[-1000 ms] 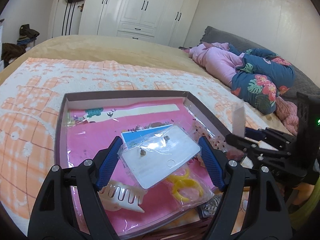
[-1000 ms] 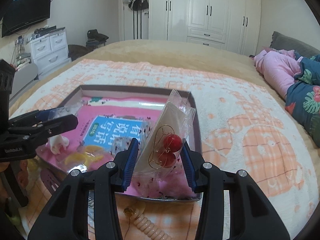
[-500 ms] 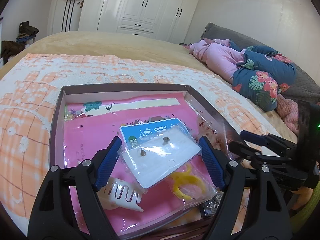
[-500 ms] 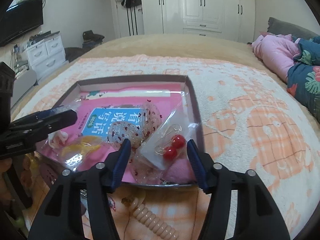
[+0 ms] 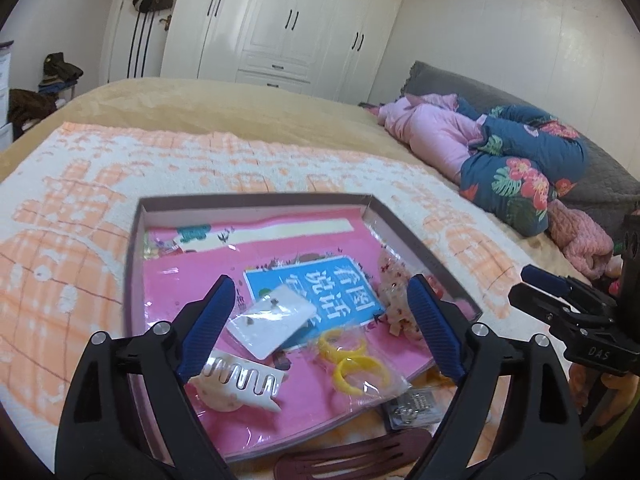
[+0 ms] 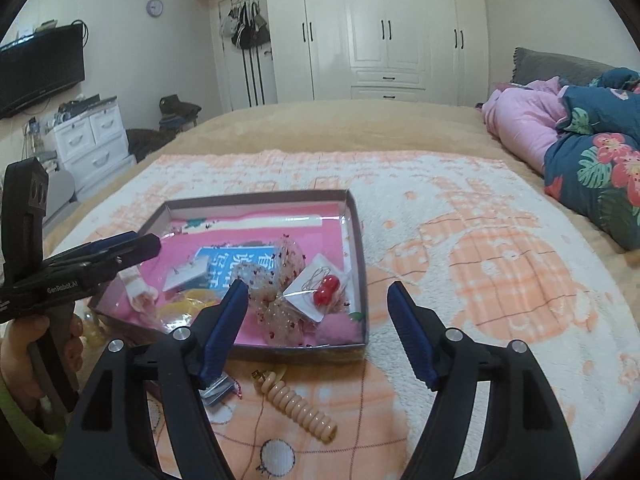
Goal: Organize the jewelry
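A shallow cardboard tray (image 5: 134, 248) (image 6: 358, 240) lies on the bed with a pink booklet inside. In it lie a clear packet of stud earrings (image 5: 270, 320) (image 6: 186, 274), a packet of red cherry earrings (image 6: 324, 292), a white hair claw (image 5: 240, 378), yellow rings in a bag (image 5: 352, 360) and a dotted mesh bow (image 6: 276, 280). My left gripper (image 5: 320, 320) is open and empty above the stud packet. My right gripper (image 6: 316, 332) is open and empty, just in front of the tray.
A beige spiral hair tie (image 6: 300, 404) and a small silver packet (image 5: 412, 406) (image 6: 218, 390) lie on the blanket before the tray. A brown hair clip (image 5: 352, 458) lies at the near edge. Folded quilts (image 5: 512, 156) lie at the right.
Both grippers opened. The stud earring packet dropped from the left one and the cherry earring packet from the right one, both into the tray. Both grippers pulled back and up.
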The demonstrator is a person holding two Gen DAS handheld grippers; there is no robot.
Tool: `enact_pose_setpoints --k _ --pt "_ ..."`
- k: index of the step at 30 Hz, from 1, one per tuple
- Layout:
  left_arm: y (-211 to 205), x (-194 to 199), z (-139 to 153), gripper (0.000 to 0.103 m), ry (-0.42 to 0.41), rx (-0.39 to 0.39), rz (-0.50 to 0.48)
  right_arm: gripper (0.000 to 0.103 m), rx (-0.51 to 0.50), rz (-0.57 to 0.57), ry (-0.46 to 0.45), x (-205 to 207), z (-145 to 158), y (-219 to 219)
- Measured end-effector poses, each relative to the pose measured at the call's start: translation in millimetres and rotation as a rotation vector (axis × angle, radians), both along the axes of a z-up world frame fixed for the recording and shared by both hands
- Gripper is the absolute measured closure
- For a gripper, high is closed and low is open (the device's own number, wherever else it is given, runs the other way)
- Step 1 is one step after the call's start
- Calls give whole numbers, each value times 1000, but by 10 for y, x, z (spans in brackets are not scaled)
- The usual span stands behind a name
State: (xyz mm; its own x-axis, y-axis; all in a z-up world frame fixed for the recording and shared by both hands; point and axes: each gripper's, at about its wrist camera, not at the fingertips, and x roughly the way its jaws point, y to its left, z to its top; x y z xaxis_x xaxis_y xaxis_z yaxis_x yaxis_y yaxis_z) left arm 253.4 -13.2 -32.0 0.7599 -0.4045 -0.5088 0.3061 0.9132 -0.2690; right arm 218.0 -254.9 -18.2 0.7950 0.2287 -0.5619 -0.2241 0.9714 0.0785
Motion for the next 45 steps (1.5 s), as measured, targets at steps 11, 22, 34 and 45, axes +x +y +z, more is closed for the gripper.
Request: enact_pose_setpoints --k 11,22,34,45 --pt "228 -379 410 11 -92 -38 82 25 17 -20 -60 -245 194 -112" --pt "328 -715 602 11 -130 -51 111 24 20 -1 -118 -464 401 -118" --pt "229 -1043 649 11 -143 -36 102 23 15 32 -132 -685 454 -113" --pt "148 -1186 585 11 -122 -8 91 23 7 55 -135 -816 439 -140"
